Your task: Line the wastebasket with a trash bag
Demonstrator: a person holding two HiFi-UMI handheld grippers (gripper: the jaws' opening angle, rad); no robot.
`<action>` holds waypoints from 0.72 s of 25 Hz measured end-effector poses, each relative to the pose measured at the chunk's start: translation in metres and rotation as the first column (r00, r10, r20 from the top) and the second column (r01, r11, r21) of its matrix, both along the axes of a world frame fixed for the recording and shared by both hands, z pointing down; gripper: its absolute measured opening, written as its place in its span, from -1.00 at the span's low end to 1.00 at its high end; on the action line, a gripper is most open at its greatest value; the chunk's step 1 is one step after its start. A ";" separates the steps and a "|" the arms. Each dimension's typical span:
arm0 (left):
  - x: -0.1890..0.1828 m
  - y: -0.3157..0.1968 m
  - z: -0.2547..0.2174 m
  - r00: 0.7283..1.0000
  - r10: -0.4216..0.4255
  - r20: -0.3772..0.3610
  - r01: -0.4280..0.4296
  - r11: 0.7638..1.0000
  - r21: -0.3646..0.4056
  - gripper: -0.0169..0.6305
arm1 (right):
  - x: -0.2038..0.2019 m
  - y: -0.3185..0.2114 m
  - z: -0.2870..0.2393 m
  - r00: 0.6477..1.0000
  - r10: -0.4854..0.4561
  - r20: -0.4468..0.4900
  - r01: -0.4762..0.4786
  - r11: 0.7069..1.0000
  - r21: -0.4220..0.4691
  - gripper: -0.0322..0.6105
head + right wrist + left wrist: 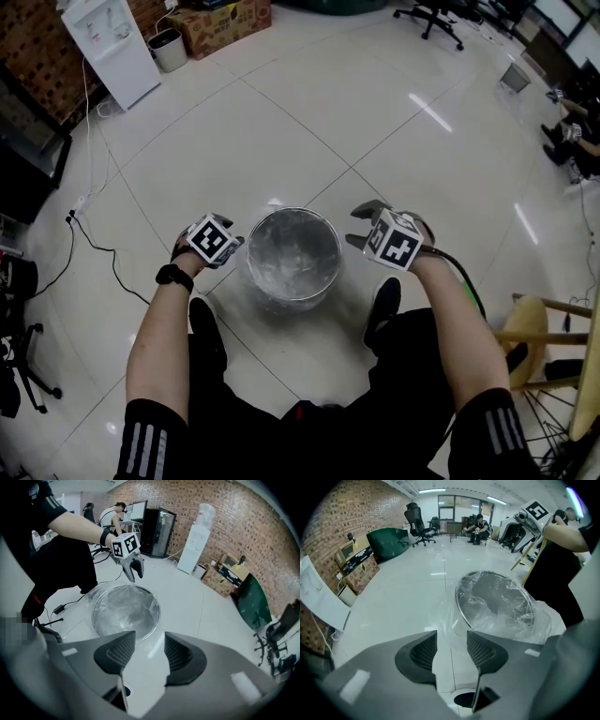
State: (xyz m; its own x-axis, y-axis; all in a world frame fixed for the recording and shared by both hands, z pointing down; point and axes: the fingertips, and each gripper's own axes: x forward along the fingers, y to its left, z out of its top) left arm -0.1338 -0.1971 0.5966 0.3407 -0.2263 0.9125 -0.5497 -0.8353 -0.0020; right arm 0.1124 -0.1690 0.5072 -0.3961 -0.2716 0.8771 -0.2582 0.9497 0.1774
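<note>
One round wastebasket (248,259) stood on the white tiled floor (281,141), right between the person's two black shoes (383,302). One clear trash bag (292,251) lay inside it, crinkled against the bottom and walls, with its edge folded out over the rim and hanging down the outside.

Two grippers flanked the basket, one on each side and above the rim, clear of the plastic. The left gripper (451,641) was released, with its jaws apart and only bare floor between them. The right gripper (149,645) was likewise released, its jaws apart and empty, with the basket just beyond its tips.

Farther off, along the brick wall, stood one white water dispenser (112,47), one small bin (169,49) and one cardboard box (225,23). One wooden stool (539,333) stood to the person's right.
</note>
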 end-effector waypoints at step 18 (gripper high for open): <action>0.017 0.127 -0.016 0.967 0.239 0.093 -0.237 0.971 -0.027 -0.31 | -0.009 0.097 0.032 0.986 0.148 0.081 -0.127 0.966 -0.223 -0.23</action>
